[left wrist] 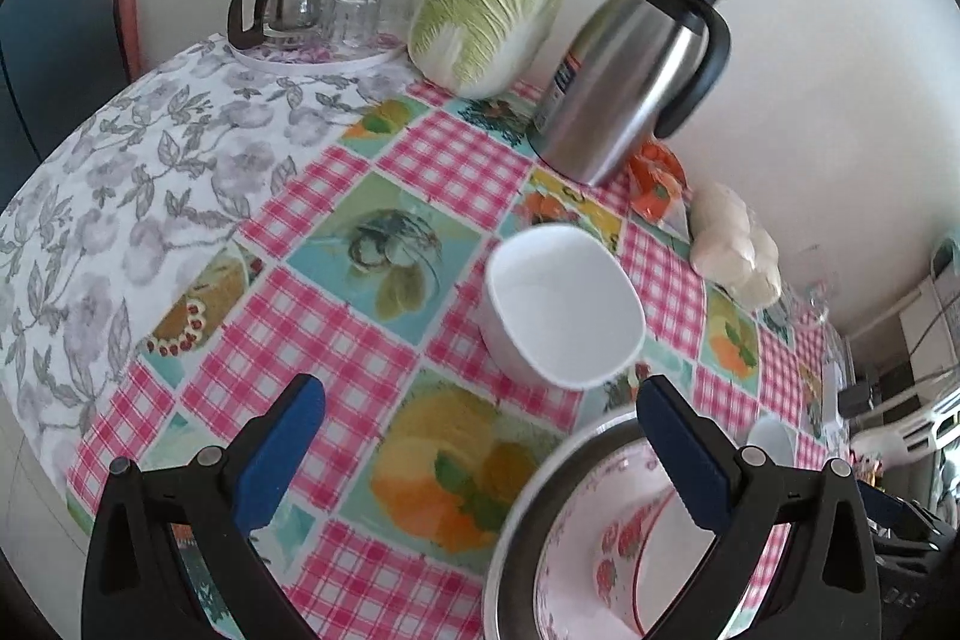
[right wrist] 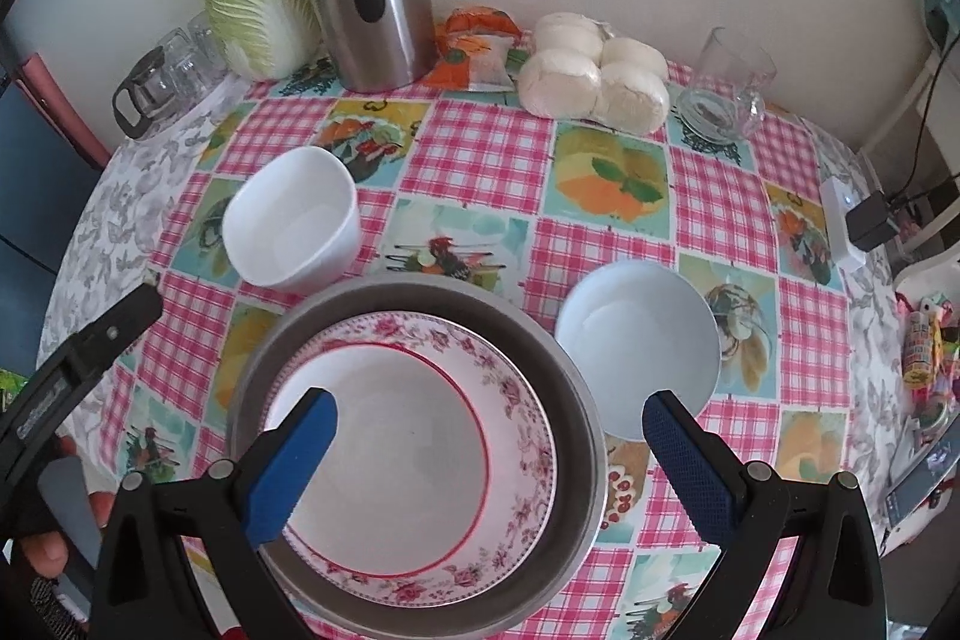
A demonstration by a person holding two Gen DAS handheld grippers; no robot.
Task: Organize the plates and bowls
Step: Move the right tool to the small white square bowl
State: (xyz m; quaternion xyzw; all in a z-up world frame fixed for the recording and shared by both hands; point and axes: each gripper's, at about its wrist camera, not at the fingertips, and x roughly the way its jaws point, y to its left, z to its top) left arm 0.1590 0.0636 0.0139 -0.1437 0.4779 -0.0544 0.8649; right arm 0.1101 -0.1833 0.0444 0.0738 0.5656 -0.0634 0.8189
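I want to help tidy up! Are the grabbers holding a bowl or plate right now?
No, nothing is held. The left gripper and right gripper are both open, and the floral plate just sits in the metal bowl.

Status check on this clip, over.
Both tools open, empty. Floral bowl nested in steel bowl. Square white bowl and round white bowl loose. Path unobstructed.

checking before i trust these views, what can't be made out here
- Left wrist view: floral bowl in the metal bowl is cut off by the bottom edge and crossed by the left gripper.
- Right wrist view: stacked glasses partly hidden behind the napa cabbage.
- Right wrist view: clutter at the table's right edge is too small to identify.
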